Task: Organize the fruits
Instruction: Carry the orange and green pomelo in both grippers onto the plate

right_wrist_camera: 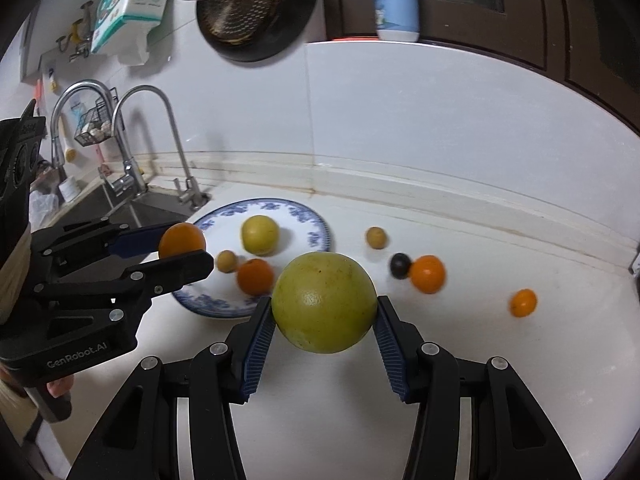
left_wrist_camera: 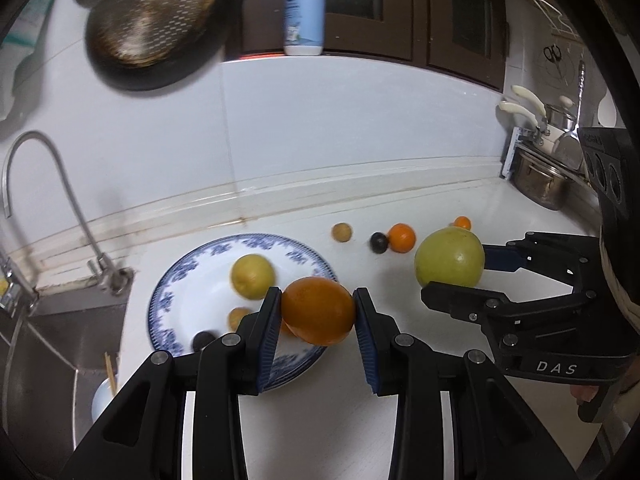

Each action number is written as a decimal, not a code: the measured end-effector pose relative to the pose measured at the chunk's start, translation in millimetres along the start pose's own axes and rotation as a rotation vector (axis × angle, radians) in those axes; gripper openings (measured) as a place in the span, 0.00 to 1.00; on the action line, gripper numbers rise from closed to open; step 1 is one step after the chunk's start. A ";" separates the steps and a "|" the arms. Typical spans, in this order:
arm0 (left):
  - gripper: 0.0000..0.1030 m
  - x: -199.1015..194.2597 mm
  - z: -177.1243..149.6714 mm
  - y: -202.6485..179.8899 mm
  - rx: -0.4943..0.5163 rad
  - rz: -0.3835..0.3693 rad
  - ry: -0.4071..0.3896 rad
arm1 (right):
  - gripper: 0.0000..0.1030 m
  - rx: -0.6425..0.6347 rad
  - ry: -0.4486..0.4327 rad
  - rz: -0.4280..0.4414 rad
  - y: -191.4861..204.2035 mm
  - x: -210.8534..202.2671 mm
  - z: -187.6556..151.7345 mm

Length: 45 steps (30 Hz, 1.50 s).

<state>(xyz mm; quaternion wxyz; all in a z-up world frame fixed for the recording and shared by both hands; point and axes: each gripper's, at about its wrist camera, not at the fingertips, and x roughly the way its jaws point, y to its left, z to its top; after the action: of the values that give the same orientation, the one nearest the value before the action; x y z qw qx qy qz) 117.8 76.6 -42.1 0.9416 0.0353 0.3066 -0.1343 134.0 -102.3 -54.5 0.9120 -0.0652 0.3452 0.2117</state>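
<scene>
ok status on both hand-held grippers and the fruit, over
Left hand-held gripper shut on orange, over plate. Right hand-held gripper shut on big green fruit. Four small fruits loose on counter.

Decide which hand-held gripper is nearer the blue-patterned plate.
Left. The left hand-held gripper holds an orange over the plate; the right hand-held gripper holds a green fruit beside it.

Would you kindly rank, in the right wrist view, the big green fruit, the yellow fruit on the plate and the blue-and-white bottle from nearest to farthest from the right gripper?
1. Big green fruit: clamped in the right gripper.
2. Yellow fruit: on the plate, ahead and left.
3. Blue-and-white bottle: on the high ledge, far back.
</scene>
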 end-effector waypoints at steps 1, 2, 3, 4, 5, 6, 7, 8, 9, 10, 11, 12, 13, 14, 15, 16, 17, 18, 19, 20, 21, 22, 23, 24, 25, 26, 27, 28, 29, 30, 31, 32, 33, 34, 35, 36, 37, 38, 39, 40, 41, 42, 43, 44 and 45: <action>0.34 -2.5 -2.1 3.6 -0.002 0.006 -0.001 | 0.49 0.001 0.001 0.003 4.5 0.9 0.2; 0.34 -4.3 -3.7 6.5 -0.003 0.009 -0.001 | 0.50 0.002 0.001 0.005 8.0 1.6 0.3; 0.34 -6.9 -6.6 11.8 -0.007 0.013 0.000 | 0.50 0.002 0.002 0.008 12.6 2.5 0.4; 0.34 -8.7 -8.7 15.5 -0.010 0.015 0.002 | 0.50 -0.001 0.004 0.008 16.9 3.2 0.6; 0.34 -10.4 -10.8 19.4 -0.010 0.017 0.004 | 0.50 -0.003 0.006 0.009 21.2 4.3 0.3; 0.34 -12.1 -12.7 23.5 -0.011 0.021 0.006 | 0.50 -0.004 0.009 0.010 25.5 6.0 0.4; 0.34 -13.5 -14.3 27.0 -0.013 0.023 0.006 | 0.50 -0.004 0.014 0.014 29.4 8.3 1.0; 0.34 -14.5 -15.2 30.4 -0.016 0.026 0.007 | 0.50 -0.005 0.016 0.016 32.4 10.2 2.2; 0.34 -15.7 -16.9 36.3 -0.020 0.033 0.009 | 0.50 -0.005 0.018 0.014 36.2 12.4 3.2; 0.34 -16.5 -18.0 40.2 -0.022 0.039 0.010 | 0.50 -0.005 0.020 0.012 39.6 14.6 4.3; 0.34 -17.0 -18.9 44.8 -0.024 0.043 0.011 | 0.50 -0.006 0.022 0.008 43.0 16.9 5.3; 0.34 -17.1 -19.6 49.2 -0.026 0.047 0.012 | 0.50 -0.005 0.024 0.002 45.7 19.1 6.8; 0.34 -17.0 -19.6 53.3 -0.027 0.049 0.013 | 0.50 -0.002 0.028 -0.002 48.4 21.9 8.4; 0.34 -16.3 -19.9 56.7 -0.027 0.051 0.014 | 0.49 -0.002 0.029 -0.003 50.5 24.2 9.7; 0.34 -15.1 -19.8 60.6 -0.026 0.054 0.015 | 0.49 0.000 0.029 -0.009 53.2 27.4 11.5; 0.34 -13.9 -19.7 63.8 -0.023 0.056 0.016 | 0.50 0.000 0.030 -0.012 55.0 29.8 12.8; 0.34 -11.5 -19.2 68.2 -0.020 0.059 0.018 | 0.50 0.001 0.031 -0.016 57.4 33.7 15.0; 0.34 -9.2 -18.6 71.2 -0.019 0.061 0.022 | 0.50 0.002 0.034 -0.020 58.7 36.6 17.1; 0.34 -6.0 -17.8 75.1 -0.016 0.061 0.028 | 0.50 0.006 0.037 -0.024 59.1 40.3 19.3; 0.34 -2.4 -16.9 78.6 -0.014 0.062 0.033 | 0.50 0.008 0.040 -0.028 59.8 44.4 21.7; 0.34 1.4 -15.9 81.9 -0.014 0.069 0.041 | 0.50 0.008 0.045 -0.036 60.1 49.4 24.4; 0.34 4.5 -15.5 84.5 -0.013 0.073 0.046 | 0.49 0.011 0.049 -0.049 59.5 53.8 27.0; 0.34 8.4 -14.6 87.3 -0.012 0.077 0.051 | 0.49 0.014 0.052 -0.058 58.6 58.4 29.7; 0.34 13.0 -13.6 90.4 -0.012 0.080 0.057 | 0.50 0.020 0.057 -0.064 57.2 61.9 31.6; 0.34 17.7 -12.5 93.4 -0.013 0.079 0.063 | 0.50 0.031 0.063 -0.071 54.8 67.0 34.5; 0.34 22.6 -11.5 95.8 -0.011 0.074 0.068 | 0.50 0.038 0.069 -0.072 52.6 71.0 36.6; 0.34 27.7 -10.2 97.9 -0.008 0.073 0.075 | 0.50 0.043 0.079 -0.075 50.6 76.6 39.0; 0.34 32.4 -9.3 99.7 -0.005 0.071 0.080 | 0.50 0.044 0.086 -0.079 49.5 81.1 40.5; 0.34 37.7 -8.1 101.2 -0.001 0.066 0.087 | 0.49 0.043 0.094 -0.082 48.1 86.5 42.3; 0.34 42.0 -7.3 102.1 0.002 0.063 0.094 | 0.50 0.045 0.105 -0.084 46.5 91.7 43.9; 0.34 47.5 -6.2 103.5 0.004 0.058 0.102 | 0.50 0.049 0.111 -0.084 44.8 95.3 44.8; 0.34 53.3 -5.0 104.6 0.007 0.051 0.113 | 0.50 0.052 0.119 -0.082 43.0 99.8 46.0; 0.34 58.1 -4.1 105.5 0.008 0.047 0.121 | 0.50 0.056 0.128 -0.082 41.0 104.4 47.1; 0.34 63.6 -3.3 106.5 0.010 0.045 0.129 | 0.50 0.061 0.135 -0.082 38.9 108.7 47.9; 0.34 70.6 -2.4 107.5 0.013 0.038 0.142 | 0.50 0.065 0.145 -0.082 36.9 113.5 48.7; 0.34 75.7 -1.4 108.4 0.012 0.033 0.152 | 0.50 0.068 0.152 -0.082 35.4 117.1 48.8; 0.34 80.8 -0.3 109.0 0.013 0.029 0.163 | 0.50 0.071 0.163 -0.081 33.2 122.2 49.2; 0.34 87.9 0.6 109.8 0.017 0.025 0.180 | 0.50 0.072 0.174 -0.080 31.7 126.5 49.6; 0.34 93.3 1.4 110.3 0.020 0.027 0.193 | 0.50 0.077 0.184 -0.080 29.6 130.9 49.8; 0.34 97.6 1.9 110.3 0.024 0.025 0.201 | 0.50 0.080 0.194 -0.079 27.7 135.0 49.8; 0.34 102.2 2.5 110.3 0.028 0.022 0.213 | 0.50 0.082 0.204 -0.080 25.9 138.0 49.8; 0.34 106.7 3.1 110.3 0.028 0.022 0.228 | 0.50 0.086 0.209 -0.080 24.3 140.1 49.9; 0.34 110.0 3.4 111.1 0.026 0.019 0.237 | 0.50 0.092 0.215 -0.078 22.9 142.5 49.9; 0.34 113.6 3.5 111.1 0.024 0.012 0.247 | 0.50 0.098 0.220 -0.074 21.6 144.5 50.0; 0.34 116.9 3.1 111.0 0.025 0.004 0.259 | 0.50 0.100 0.222 -0.070 21.3 146.1 50.3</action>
<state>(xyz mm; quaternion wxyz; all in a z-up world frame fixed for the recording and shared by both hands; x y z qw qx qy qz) 240.7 155.8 -110.0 0.8939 0.0645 0.4239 -0.1305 253.2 -19.9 -112.1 0.8772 -0.0548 0.4515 0.1538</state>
